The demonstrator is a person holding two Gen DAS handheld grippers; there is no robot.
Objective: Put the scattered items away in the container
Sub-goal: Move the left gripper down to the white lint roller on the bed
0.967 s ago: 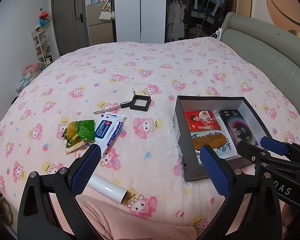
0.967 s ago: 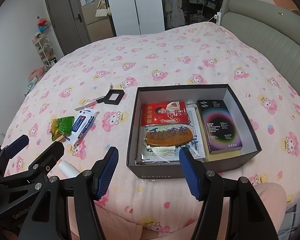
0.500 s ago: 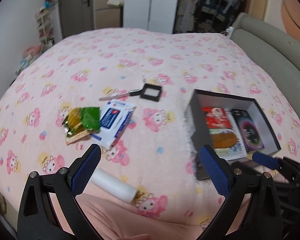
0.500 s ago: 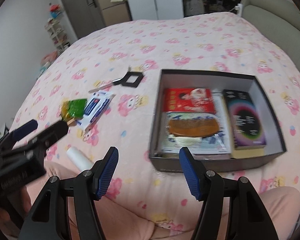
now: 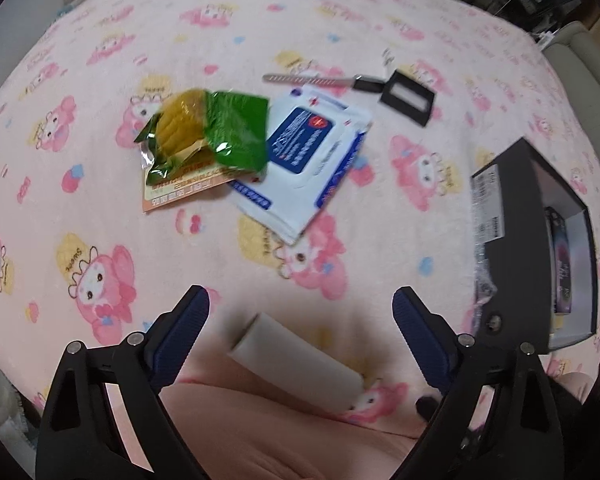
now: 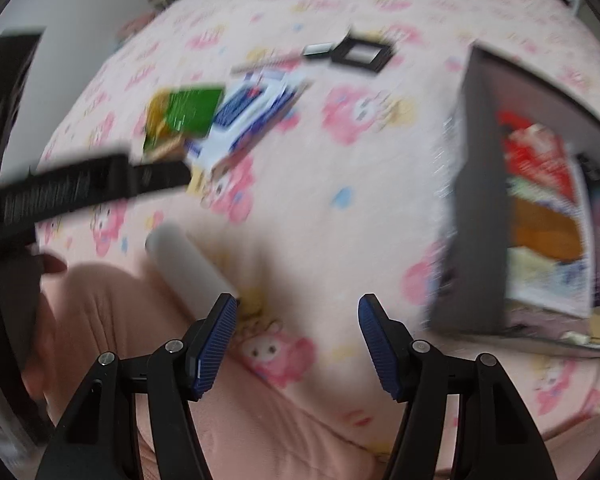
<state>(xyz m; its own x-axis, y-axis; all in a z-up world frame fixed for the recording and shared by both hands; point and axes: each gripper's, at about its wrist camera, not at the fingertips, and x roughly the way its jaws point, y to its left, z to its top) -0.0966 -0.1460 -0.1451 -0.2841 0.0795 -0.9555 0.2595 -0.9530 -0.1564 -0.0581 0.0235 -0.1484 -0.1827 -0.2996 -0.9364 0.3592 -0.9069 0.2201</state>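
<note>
White smooth cylinder (image 5: 296, 362) on fleecy blanket (image 5: 360, 240) between closing left gripper (image 5: 300, 320) pads, untouched; right gripper (image 6: 298, 330) spread, empty.

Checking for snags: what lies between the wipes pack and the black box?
Only bare pink blanket between wipes pack and black box, seen in the left wrist view.

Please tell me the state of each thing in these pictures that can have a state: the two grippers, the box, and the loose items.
left gripper: jaws closing, white tube between them, untouched
right gripper: open, empty
white tube: lying on the bed, outside the box
box: open, partly filled
green snack packet: outside, overlapping the wipes pack
wipes pack: outside, flat
</note>
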